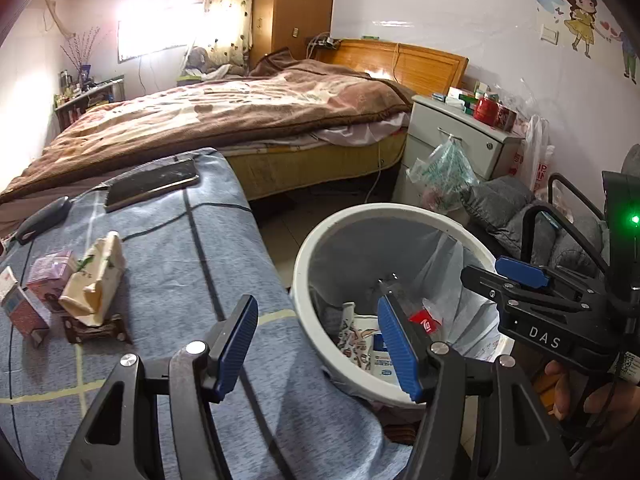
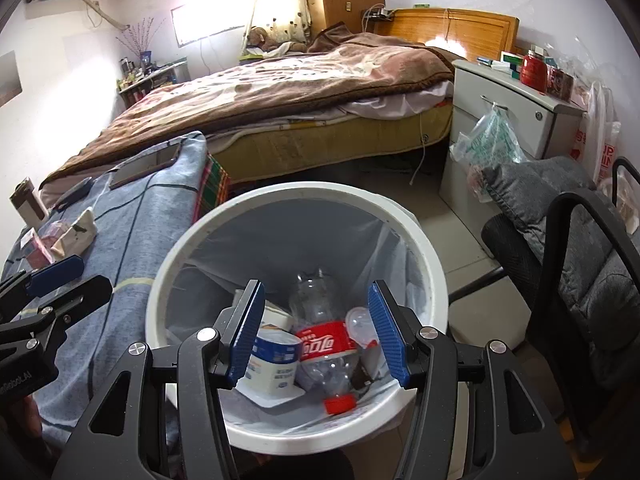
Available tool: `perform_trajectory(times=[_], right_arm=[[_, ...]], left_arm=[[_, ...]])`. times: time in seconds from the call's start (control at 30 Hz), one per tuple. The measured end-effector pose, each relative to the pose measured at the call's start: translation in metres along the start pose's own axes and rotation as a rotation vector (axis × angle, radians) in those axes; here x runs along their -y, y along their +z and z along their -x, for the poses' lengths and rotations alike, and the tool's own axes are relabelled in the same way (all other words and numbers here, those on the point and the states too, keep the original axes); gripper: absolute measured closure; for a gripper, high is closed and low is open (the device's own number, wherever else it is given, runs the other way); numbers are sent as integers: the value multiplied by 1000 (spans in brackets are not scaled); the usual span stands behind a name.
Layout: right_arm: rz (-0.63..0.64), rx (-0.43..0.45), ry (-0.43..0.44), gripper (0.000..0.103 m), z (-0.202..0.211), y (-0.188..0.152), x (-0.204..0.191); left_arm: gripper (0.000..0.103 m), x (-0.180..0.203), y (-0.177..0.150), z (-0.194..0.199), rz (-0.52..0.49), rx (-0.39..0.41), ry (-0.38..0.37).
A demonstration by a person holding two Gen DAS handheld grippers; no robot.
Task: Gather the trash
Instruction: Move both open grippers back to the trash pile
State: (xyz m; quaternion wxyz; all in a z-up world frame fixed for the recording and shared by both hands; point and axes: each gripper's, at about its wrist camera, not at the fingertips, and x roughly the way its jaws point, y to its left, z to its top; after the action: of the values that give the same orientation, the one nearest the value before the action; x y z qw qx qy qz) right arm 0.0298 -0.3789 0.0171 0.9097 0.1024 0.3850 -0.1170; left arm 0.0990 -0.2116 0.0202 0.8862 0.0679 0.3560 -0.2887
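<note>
On the blue blanket [image 1: 180, 240] at far left, small boxes [image 1: 24, 308], a crumpled paper bag [image 1: 98, 280] and a brown wrapper [image 1: 96, 330] lie uncollected, close to a phone [image 1: 152, 184] that a careless grab might catch. Both claws are released and empty: the left gripper [image 1: 316, 344] hangs by the blanket's edge, the right gripper [image 2: 316, 332] above the white bin [image 2: 404, 216]. Inside, a crushed cola bottle [image 2: 324, 348] and paper cup [image 2: 276, 356] lie loose; the thin liner could snag.

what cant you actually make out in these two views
- Bin bottom: right wrist view, trash and the right gripper fingers cover it.
- Brown wrapper: left wrist view, crumpled paper bag covers its middle.
- Carton print: too small.
- Phone screen: only glare.
</note>
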Motion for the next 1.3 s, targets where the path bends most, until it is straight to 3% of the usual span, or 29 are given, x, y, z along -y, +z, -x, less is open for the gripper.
perform_trajectory(times=[0.37,0.5,1.13,1.3], right_arm=[[45,31,58,47,5,1,-30],[66,31,88,47,5,1,-43],[268,-22,282,47,-14,-3,-148],[324,-47,335,47,-24,-2,-176]], left_arm=[[38,-35,-9,27,57,41,49],[38,-57,-16,36,88,47,107],[38,-175,-56,73,286,45,299],[37,-203,-58,76,320,45,318]])
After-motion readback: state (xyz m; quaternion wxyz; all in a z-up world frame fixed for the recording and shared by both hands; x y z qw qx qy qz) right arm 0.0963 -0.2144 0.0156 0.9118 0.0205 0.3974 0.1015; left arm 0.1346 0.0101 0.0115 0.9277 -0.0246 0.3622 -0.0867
